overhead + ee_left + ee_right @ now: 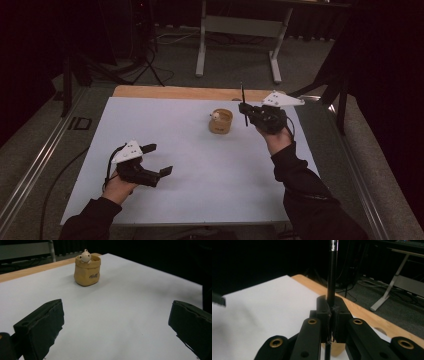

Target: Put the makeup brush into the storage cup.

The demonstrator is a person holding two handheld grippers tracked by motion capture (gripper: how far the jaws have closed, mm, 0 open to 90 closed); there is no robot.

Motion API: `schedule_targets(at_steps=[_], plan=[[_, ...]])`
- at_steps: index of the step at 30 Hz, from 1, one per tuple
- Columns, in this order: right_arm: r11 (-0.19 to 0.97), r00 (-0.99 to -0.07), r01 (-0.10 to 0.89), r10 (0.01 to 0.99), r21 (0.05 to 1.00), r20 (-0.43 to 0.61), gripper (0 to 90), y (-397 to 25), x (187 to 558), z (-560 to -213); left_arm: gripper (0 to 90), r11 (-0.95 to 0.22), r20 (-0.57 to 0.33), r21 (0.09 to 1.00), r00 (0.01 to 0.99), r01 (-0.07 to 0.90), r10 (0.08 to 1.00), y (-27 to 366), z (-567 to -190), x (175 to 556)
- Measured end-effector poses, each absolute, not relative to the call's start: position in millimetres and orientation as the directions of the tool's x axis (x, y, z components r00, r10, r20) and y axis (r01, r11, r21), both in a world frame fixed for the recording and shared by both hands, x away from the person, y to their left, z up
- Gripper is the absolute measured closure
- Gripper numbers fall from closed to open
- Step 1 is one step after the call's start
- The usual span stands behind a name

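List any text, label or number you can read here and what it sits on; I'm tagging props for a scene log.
Dark cursive word on the front of the tan pot: too blurred to read.
Blocky mark on the grey floor strip left of the table: looks like "ID", not certain.
Nothing readable on the pen or the right gripper.

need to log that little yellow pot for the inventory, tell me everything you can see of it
The yellow pot is a small sack-shaped holder, ceramic by its look, with a soft creased body and rolled rim. Dark script is written on its side. A small pale animal figure peeks over the rim. It stands upright on the white board, toward the far edge, apart from both grippers. Its inside cannot be seen.
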State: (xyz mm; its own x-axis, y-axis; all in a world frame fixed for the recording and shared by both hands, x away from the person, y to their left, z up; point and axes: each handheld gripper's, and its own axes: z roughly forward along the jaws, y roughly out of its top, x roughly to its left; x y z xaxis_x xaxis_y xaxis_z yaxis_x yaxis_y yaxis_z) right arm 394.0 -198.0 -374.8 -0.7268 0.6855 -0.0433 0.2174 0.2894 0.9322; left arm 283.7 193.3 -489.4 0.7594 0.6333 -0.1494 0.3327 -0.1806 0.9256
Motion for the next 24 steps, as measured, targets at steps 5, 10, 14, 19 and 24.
schedule_targets(at_steps=[5,10,14,19,24], plan=[[0.272,-0.716,0.217,0.697,0.937,-0.037,85.5,-193,406,-372,0.9,-0.171,-0.138,0.934,0.757,0.315,0.639,195,-495,279],[0.266,-0.708,0.225,0.705,0.937,-0.03,85.5,-186,419,-377,0.9,-0.156,-0.142,0.939,0.761,0.305,0.633,195,-501,276],[0.27,-0.702,0.233,0.712,0.934,-0.031,85.5,-181,429,-381,0.9,-0.152,-0.139,0.942,0.76,0.299,0.635,197,-503,275],[0.255,-0.689,0.239,0.725,0.937,-0.022,85.5,-178,442,-385,0.9,-0.14,-0.156,0.94,0.759,0.31,0.633,199,-508,274],[0.22,-0.671,0.248,0.742,0.943,0.004,85.5,-179,454,-387,0.9,-0.142,-0.151,0.941,0.757,0.308,0.636,200,-510,274]])
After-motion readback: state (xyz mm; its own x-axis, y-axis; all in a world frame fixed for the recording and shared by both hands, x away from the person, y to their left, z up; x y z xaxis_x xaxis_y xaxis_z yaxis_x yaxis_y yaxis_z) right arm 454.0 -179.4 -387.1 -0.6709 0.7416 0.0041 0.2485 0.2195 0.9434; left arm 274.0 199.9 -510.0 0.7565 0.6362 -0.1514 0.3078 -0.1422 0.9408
